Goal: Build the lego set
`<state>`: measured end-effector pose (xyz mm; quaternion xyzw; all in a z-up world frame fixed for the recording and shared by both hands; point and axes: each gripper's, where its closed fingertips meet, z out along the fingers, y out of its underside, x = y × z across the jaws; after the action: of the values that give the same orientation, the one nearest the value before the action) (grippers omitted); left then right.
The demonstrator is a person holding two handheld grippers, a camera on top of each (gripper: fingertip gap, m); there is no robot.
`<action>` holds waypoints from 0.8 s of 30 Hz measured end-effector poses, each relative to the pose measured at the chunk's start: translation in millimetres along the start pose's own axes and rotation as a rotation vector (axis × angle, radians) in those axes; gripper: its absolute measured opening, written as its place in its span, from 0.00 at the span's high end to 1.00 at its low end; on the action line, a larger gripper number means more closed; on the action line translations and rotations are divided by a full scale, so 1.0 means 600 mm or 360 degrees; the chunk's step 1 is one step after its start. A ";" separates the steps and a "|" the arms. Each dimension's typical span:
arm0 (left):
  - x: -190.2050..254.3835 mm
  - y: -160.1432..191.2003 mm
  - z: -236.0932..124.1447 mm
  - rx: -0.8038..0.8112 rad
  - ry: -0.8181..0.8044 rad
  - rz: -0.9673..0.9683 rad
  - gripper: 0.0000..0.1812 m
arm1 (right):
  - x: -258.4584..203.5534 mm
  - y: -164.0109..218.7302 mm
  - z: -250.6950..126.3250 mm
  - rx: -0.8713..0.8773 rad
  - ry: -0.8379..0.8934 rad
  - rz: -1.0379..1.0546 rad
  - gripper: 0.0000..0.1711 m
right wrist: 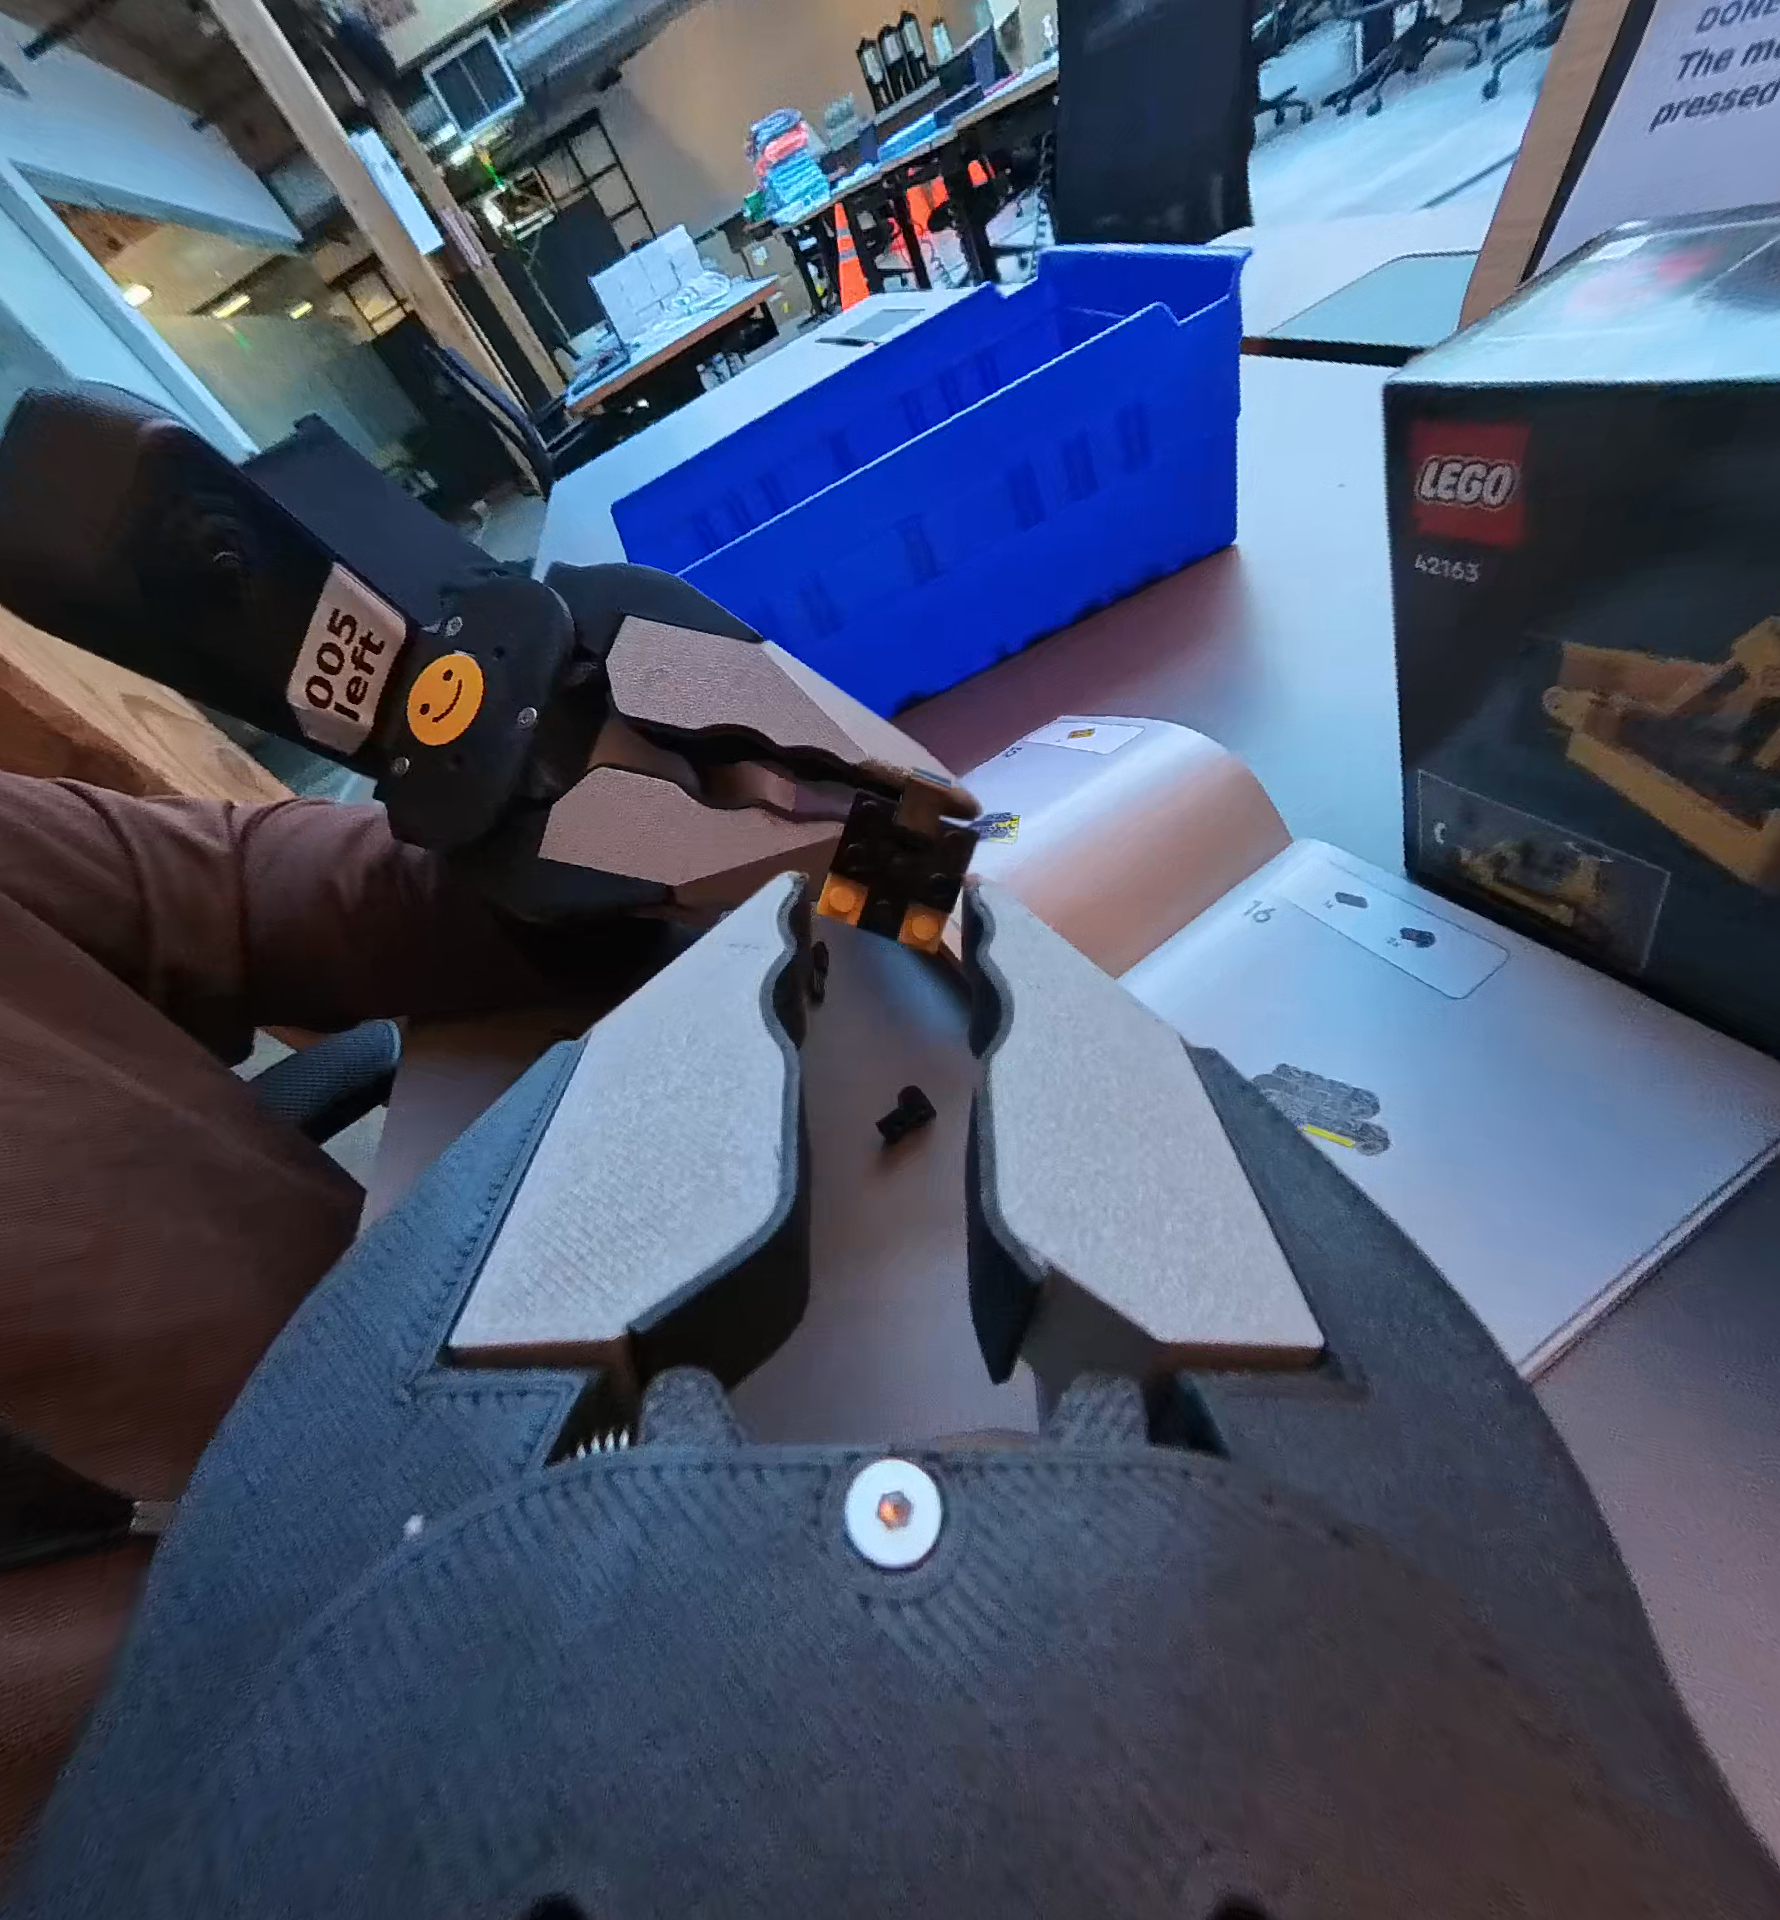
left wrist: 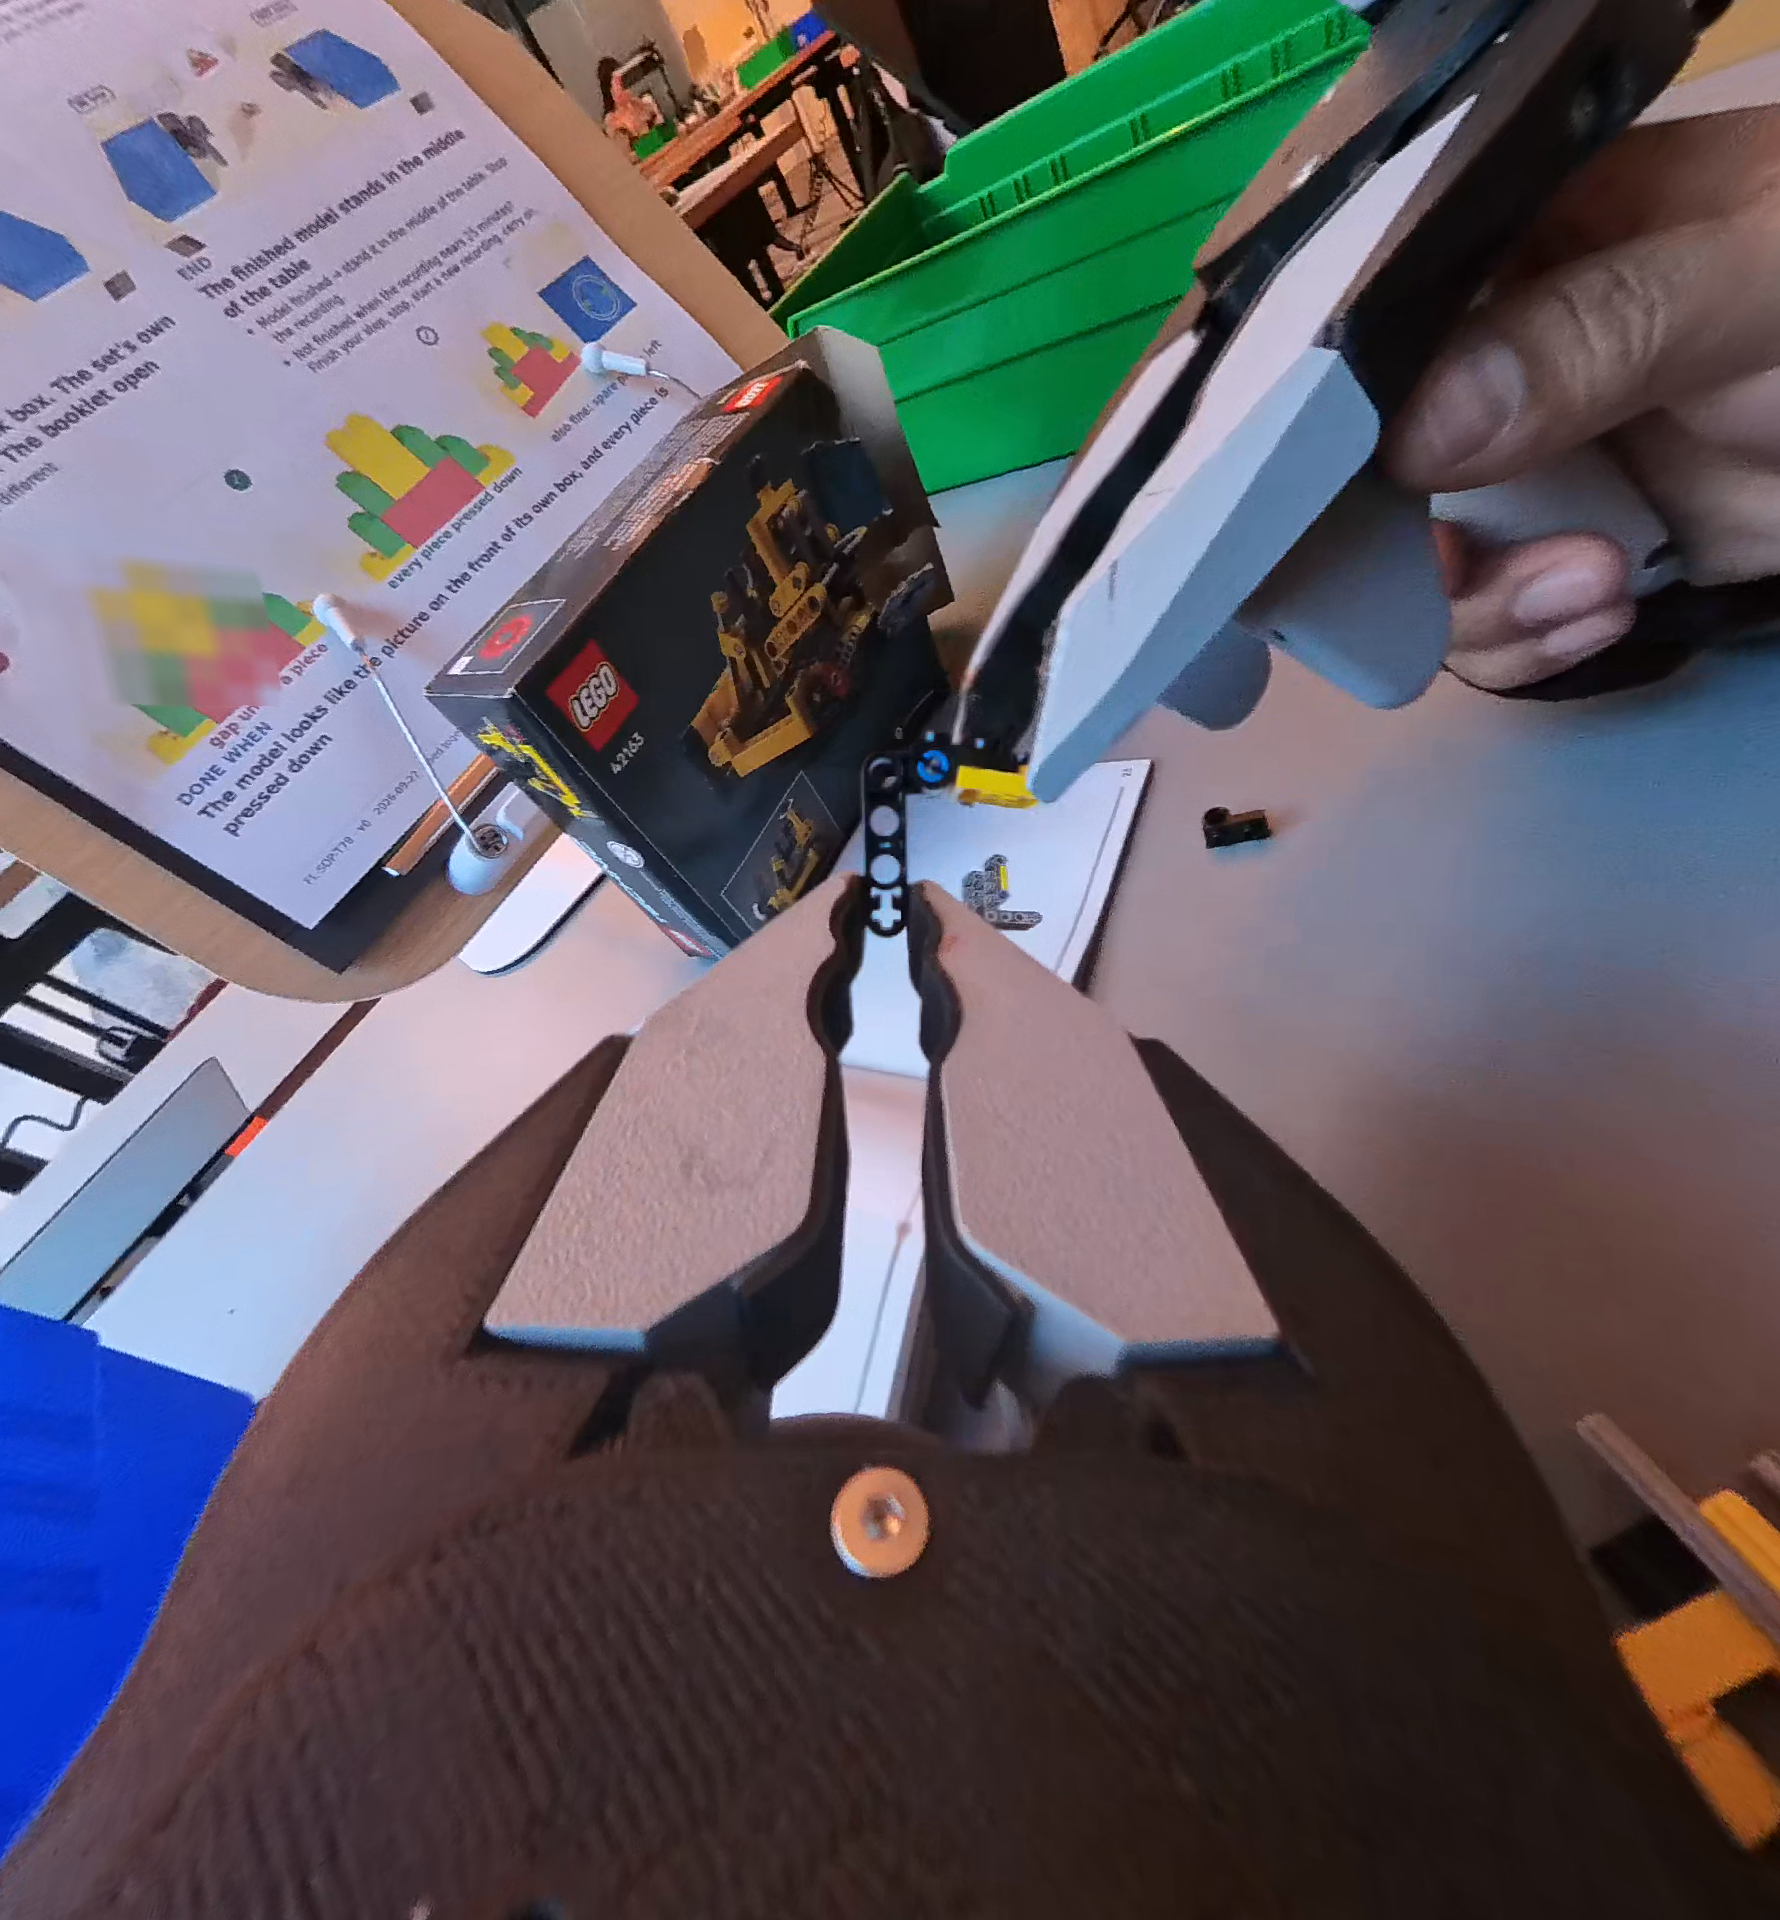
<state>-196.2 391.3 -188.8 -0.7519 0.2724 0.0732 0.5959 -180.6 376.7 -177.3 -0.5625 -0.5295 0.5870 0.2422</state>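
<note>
My left gripper [left wrist: 884,896] is shut on the lower end of a thin black beam with holes [left wrist: 884,821]. The beam's top joins a blue pin on a small black-and-yellow assembly [left wrist: 979,781]. My right gripper [right wrist: 886,920] holds that assembly [right wrist: 891,883] between its fingertips, just above the table. In the left wrist view the right gripper [left wrist: 1011,774] comes in from the upper right, held by a hand. In the right wrist view the left gripper [right wrist: 922,810] reaches in from the left. One small black piece [right wrist: 905,1114] lies loose on the table, also seen in the left wrist view [left wrist: 1235,826].
The open instruction booklet [right wrist: 1437,1091] lies under and right of the grippers. The black set box [left wrist: 720,644] stands behind it. A blue bin [right wrist: 948,488] and a green bin [left wrist: 1052,270] stand at the table's edges. An instruction board [left wrist: 242,416] leans behind the box. My left and right fingertips are right by each other. From either gripper's tips it is about 9 centimeters to the small black piece [right wrist: 905,1114].
</note>
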 end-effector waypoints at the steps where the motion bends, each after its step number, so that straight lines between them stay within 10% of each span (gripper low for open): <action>1: -0.001 0.000 0.000 -0.0003 -0.0002 -0.0001 0.97 | 0.000 0.001 0.001 -0.0004 -0.0015 0.0019 0.85; 8: 0.017 0.008 0.002 -0.0020 0.0126 -0.0071 0.96 | 0.001 0.001 -0.003 -0.0011 -0.0061 -0.0016 0.87; 12: 0.048 0.006 -0.007 -0.0032 0.0499 -0.0314 0.75 | -0.020 0.014 -0.016 -0.0158 -0.0194 -0.0167 0.87; 24: 0.116 -0.025 -0.048 0.0104 0.1016 -0.0380 0.82 | -0.062 0.061 -0.026 -0.0416 -0.0371 -0.0510 0.87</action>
<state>-136.5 343.8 -197.9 -0.7440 0.3573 -0.2449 0.5087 -145.8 337.8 -192.1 -0.4263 -0.7078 0.5286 0.1945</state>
